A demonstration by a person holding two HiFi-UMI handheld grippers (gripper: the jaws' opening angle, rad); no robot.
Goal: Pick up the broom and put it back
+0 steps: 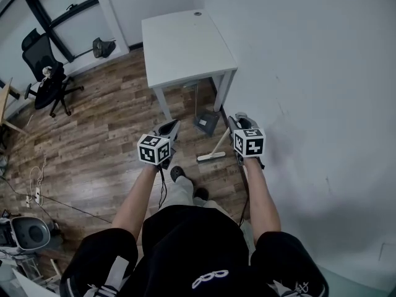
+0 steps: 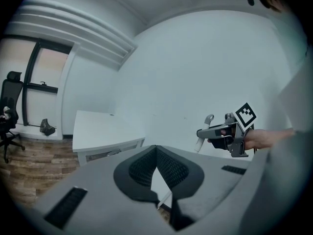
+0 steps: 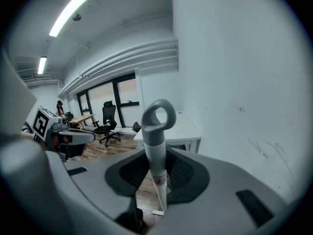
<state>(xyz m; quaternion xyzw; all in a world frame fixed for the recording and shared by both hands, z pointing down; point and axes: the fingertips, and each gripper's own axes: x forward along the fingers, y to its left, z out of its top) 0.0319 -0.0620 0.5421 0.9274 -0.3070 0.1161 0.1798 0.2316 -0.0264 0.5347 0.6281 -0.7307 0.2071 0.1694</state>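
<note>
While right gripper [image 3: 157, 171] clamps one broom [image 3: 155, 133], one table [image 1: 185, 42]

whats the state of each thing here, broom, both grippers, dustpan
broom: held near its looped top, tilted, head low
right gripper: shut on the broom handle
left gripper: jaws together, nothing between them
dustpan: upright beside the table leg, untouched

Right gripper [image 1: 239, 121] gripping broom [image 1: 215, 150], its head resting on floor [image 1: 105, 135] near dustpan [image 1: 206, 124] by white table [image 1: 185, 42]; left gripper [image 1: 171, 129] hovering alongside.
</note>
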